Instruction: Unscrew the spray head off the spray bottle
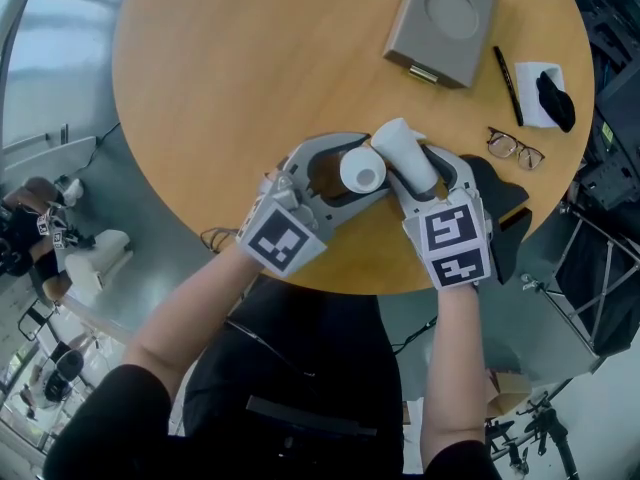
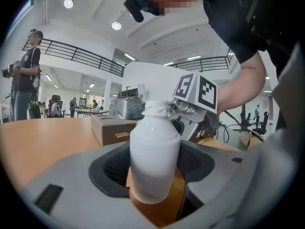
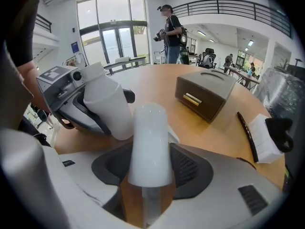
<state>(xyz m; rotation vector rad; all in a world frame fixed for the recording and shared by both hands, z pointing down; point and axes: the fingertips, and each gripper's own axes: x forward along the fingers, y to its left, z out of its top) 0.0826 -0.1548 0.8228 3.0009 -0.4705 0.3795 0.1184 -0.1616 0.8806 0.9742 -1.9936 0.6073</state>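
Observation:
My left gripper (image 1: 345, 180) is shut on the white spray bottle (image 1: 362, 173), which it holds near the round wooden table's (image 1: 220, 78) front edge. In the left gripper view the bottle (image 2: 155, 151) stands upright between the pads, and its threaded neck (image 2: 156, 108) is bare. My right gripper (image 1: 412, 168) is shut on the white spray head (image 1: 405, 153), which is off the bottle and tilted just to its right. In the right gripper view the spray head (image 3: 149, 144) sits between the pads with a clear tube below it, and the bottle (image 3: 107, 106) lies close at its left.
A brown box (image 1: 445, 18) stands at the table's far side. A black pen (image 1: 507, 83), glasses (image 1: 516, 148) and a white pad with a black object on it (image 1: 545, 93) lie at the right. A black object (image 1: 505, 203) lies by the right gripper. A person (image 3: 172, 32) stands beyond the table.

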